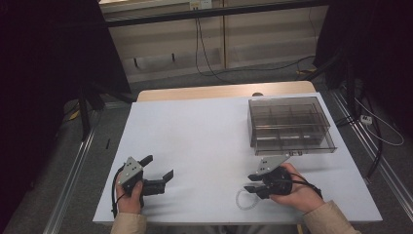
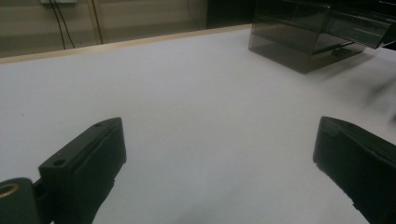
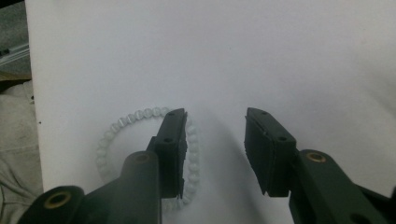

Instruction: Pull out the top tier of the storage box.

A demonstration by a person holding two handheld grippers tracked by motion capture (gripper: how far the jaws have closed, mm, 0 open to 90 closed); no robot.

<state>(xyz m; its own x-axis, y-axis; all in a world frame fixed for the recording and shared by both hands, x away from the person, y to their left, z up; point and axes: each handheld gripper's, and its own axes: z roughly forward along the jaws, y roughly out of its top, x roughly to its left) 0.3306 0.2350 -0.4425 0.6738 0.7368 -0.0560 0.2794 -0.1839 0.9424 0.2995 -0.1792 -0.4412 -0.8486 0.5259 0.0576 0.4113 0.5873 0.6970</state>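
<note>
Picking up the white bead bracelet (image 3: 144, 154), which lies at the table's near edge, calls for centring one strand between the jaws; the right tool (image 3: 215, 149) is spread, one jaw inside the loop. Close gently so beads do not roll. The left tool (image 1: 157, 171) is released, idle. On the white table (image 1: 204, 141) a smoked compartment box (image 1: 290, 124) stands far right; cables cross the floor beyond.

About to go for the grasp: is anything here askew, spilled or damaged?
Nothing stands out. The white bead bracelet lies flat and whole on the table, with one jaw of the open right tongs over its rim. The smoky divided box sits square and looks empty. The left tongs are open.
</note>
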